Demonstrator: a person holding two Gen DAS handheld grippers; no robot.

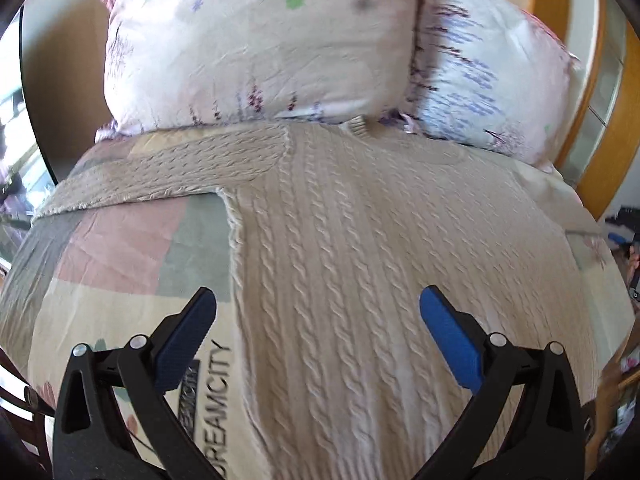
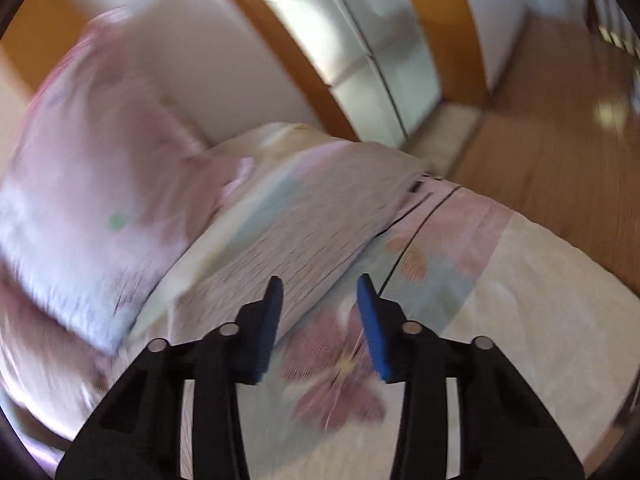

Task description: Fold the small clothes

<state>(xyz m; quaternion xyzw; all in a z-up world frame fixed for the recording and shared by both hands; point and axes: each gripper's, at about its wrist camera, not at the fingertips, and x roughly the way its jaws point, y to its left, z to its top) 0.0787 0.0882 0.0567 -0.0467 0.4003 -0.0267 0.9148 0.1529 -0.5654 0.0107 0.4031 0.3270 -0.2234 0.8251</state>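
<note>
A cream cable-knit sweater (image 1: 344, 240) lies flat on the bed, its body running toward me and one sleeve (image 1: 160, 172) stretched out to the left. My left gripper (image 1: 316, 300) is wide open and empty, hovering over the sweater's lower body. In the blurred right wrist view the other sleeve (image 2: 304, 216) lies across the bed cover. My right gripper (image 2: 320, 284) is open and empty just above that sleeve's near edge.
Two floral pillows (image 1: 260, 44) stand at the head of the bed behind the sweater's collar. The patterned bed cover (image 1: 108, 264) has printed lettering. A wooden wardrobe frame (image 2: 304, 60) and wooden floor (image 2: 540, 160) lie beyond the bed's right edge.
</note>
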